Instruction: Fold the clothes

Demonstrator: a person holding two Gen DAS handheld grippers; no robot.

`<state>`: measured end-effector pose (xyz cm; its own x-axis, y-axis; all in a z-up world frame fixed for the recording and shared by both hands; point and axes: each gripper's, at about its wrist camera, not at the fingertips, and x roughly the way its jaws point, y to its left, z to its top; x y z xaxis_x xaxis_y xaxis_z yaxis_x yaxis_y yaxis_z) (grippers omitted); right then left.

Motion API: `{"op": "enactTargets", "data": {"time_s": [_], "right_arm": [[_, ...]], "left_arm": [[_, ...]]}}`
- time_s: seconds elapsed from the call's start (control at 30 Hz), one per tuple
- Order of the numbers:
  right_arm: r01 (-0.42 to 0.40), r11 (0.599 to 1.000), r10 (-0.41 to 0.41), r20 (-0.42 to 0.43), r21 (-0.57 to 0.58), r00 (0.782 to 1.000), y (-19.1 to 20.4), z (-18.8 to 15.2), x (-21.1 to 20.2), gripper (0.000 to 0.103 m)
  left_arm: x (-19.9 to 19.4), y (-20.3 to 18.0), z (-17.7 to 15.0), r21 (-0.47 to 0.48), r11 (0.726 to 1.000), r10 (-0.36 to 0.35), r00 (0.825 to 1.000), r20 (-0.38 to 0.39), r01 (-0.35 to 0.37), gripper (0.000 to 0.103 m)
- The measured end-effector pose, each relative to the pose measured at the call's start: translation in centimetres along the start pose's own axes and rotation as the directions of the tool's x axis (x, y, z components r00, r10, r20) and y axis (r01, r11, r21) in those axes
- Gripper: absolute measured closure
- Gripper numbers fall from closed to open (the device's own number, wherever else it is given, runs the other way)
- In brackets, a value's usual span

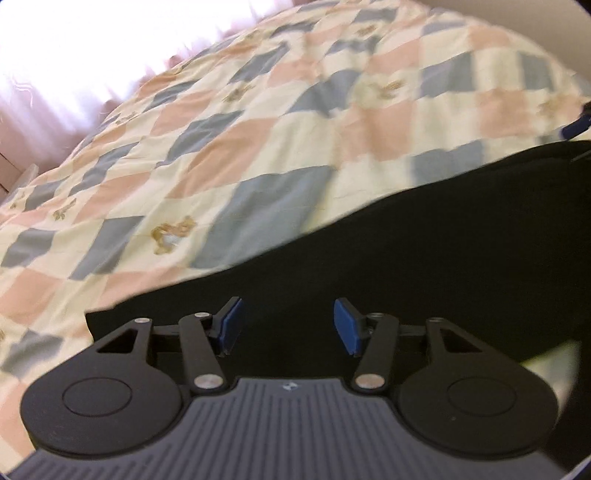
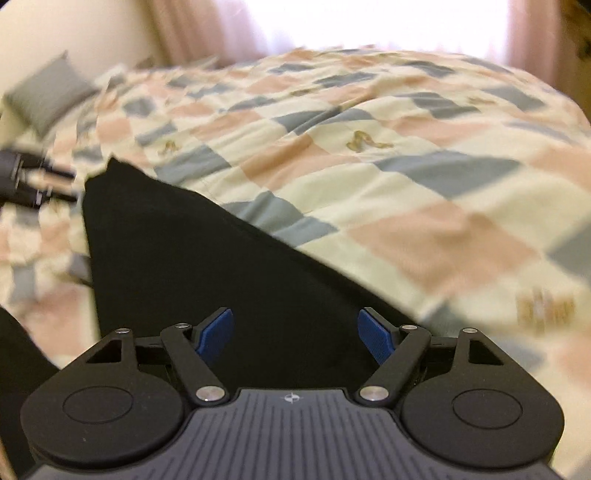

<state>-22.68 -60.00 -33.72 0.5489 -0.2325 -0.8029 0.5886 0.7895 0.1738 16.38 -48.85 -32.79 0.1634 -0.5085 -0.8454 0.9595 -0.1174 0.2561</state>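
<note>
A black garment (image 1: 424,240) lies flat on a checked bedspread (image 1: 258,129). My left gripper (image 1: 290,325) is open, its blue pads apart, and hovers over the garment's near edge with nothing between the pads. In the right wrist view the same black garment (image 2: 207,258) runs to a corner at the upper left. My right gripper (image 2: 299,334) is open and empty over the garment's near part. The other gripper (image 2: 26,181) shows blurred at the left edge.
The bedspread (image 2: 406,184) in cream, pink and blue squares covers the whole bed. A grey pillow (image 2: 48,96) lies at the far left. Bright curtained windows (image 2: 369,22) stand behind the bed. Both views are motion-blurred.
</note>
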Motion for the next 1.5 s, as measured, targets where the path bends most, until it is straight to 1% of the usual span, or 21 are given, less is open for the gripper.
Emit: {"op": "enactTargets", "data": {"time_s": [0.07, 0.2, 0.3, 0.37, 0.43, 0.53, 0.63, 0.73, 0.8, 0.87, 0.9, 0.93, 0.97, 1.0, 1.03, 1.07, 1.1, 1.13, 1.23, 1.37, 1.5], "right_arm": [[0.000, 1.000, 0.000, -0.030, -0.022, 1.000, -1.3, 0.8, 2.1, 0.025], [-0.012, 0.999, 0.007, -0.079, -0.053, 0.997, -3.5, 2.0, 5.0, 0.025], [-0.051, 0.997, 0.044, -0.108, -0.062, 0.993, -4.5, 2.8, 6.0, 0.023], [-0.081, 0.995, 0.072, -0.130, -0.061, 0.989, -5.0, 3.2, 6.3, 0.022], [-0.113, 0.992, 0.103, -0.156, -0.054, 0.982, -5.4, 3.7, 6.6, 0.020], [-0.137, 0.990, 0.128, -0.186, -0.038, 0.974, -5.6, 3.9, 7.4, 0.020], [-0.158, 0.987, 0.150, -0.214, -0.022, 0.965, -5.8, 4.0, 8.1, 0.019], [-0.179, 0.984, 0.173, -0.241, -0.005, 0.955, -6.0, 4.2, 8.8, 0.019], [-0.178, 0.984, 0.172, -0.252, 0.001, 0.952, -6.1, 4.2, 9.5, 0.019], [-0.176, 0.984, 0.170, -0.257, -0.003, 0.951, -6.0, 4.3, 9.9, 0.019], [-0.175, 0.985, 0.168, -0.258, -0.006, 0.951, -5.9, 4.3, 10.1, 0.019], [-0.174, 0.985, 0.166, -0.260, -0.010, 0.951, -5.8, 4.3, 10.2, 0.019], [-0.173, 0.985, 0.164, -0.262, -0.014, 0.951, -5.8, 4.4, 10.4, 0.021], [-0.166, 0.986, 0.154, -0.265, -0.023, 0.952, -5.7, 4.4, 10.5, 0.030], [-0.157, 0.987, 0.142, -0.268, -0.035, 0.953, -5.6, 4.3, 10.5, 0.050], [-0.154, 0.987, 0.135, -0.274, -0.047, 0.952, -5.5, 4.3, 10.5, 0.064], [-0.156, 0.987, 0.136, -0.286, -0.049, 0.948, -5.4, 4.4, 10.5, 0.089], [-0.156, 0.986, 0.131, -0.289, -0.063, 0.948, -4.9, 4.4, 10.1, 0.098], [-0.115, 0.979, 0.069, -0.255, -0.170, 0.965, -2.8, 4.0, 8.2, 0.102], [-0.010, 0.962, -0.016, -0.092, -0.273, 0.996, 0.9, 3.2, 2.4, 0.102], [0.049, 0.940, -0.038, 0.041, -0.338, 0.998, 5.8, 0.6, -5.4, 0.102]], "left_arm": [[2.7, 1.6, 0.5, 0.021, 1.000, 0.006, 1.000, -0.022, -0.005, 0.064], [6.5, 3.6, 1.3, 0.141, 0.990, 0.000, 0.999, -0.041, 0.006, 0.064], [9.0, 4.7, 2.1, 0.243, 0.968, -0.042, 0.997, -0.070, 0.058, 0.057], [10.7, 5.4, 2.6, 0.316, 0.943, -0.075, 0.992, -0.102, 0.103, 0.050], [12.2, 6.0, 2.8, 0.351, 0.923, -0.115, 0.983, -0.142, 0.158, 0.049], [14.5, 6.8, 2.7, 0.366, 0.895, -0.187, 0.959, -0.212, 0.255, 0.046], [16.9, 7.4, 2.1, 0.372, 0.866, -0.243, 0.931, -0.273, 0.335, 0.034], [18.2, 7.5, 1.8, 0.389, 0.849, -0.265, 0.926, -0.270, 0.357, 0.032], [18.0, 7.5, 1.4, 0.404, 0.843, -0.270, 0.929, -0.253, 0.355, 0.036], [17.1, 7.0, 0.7, 0.430, 0.834, -0.272, 0.935, -0.226, 0.346, 0.063], [16.5, 6.6, 0.3, 0.450, 0.828, -0.266, 0.941, -0.211, 0.335, 0.070], [15.9, 6.0, -0.2, 0.479, 0.819, -0.253, 0.948, -0.195, 0.317, 0.085], [15.4, 5.3, -0.7, 0.507, 0.810, -0.235, 0.955, -0.178, 0.294, 0.094], [14.9, 4.8, -1.3, 0.532, 0.804, -0.212, 0.964, -0.159, 0.265, 0.096], [14.4, 4.4, -1.7, 0.544, 0.804, -0.192, 0.971, -0.143, 0.239, 0.099], [13.9, 4.2, -2.1, 0.540, 0.813, -0.176, 0.976, -0.130, 0.219, 0.099], [13.3, 4.1, -2.4, 0.531, 0.823, -0.163, 0.980, -0.116, 0.199, 0.099], [12.5, 4.2, -2.6, 0.517, 0.837, -0.150, 0.983, -0.101, 0.181, 0.099], [9.0, 4.4, -3.7, 0.461, 0.881, -0.093, 0.995, -0.038, 0.100, 0.099], [2.1, 4.2, -6.2, 0.371, 0.929, -0.008, 1.000, 0.028, -0.002, 0.099], [-6.3, 2.4, -10.7, 0.281, 0.955, 0.074, 0.995, 0.068, -0.091, 0.099]]}}
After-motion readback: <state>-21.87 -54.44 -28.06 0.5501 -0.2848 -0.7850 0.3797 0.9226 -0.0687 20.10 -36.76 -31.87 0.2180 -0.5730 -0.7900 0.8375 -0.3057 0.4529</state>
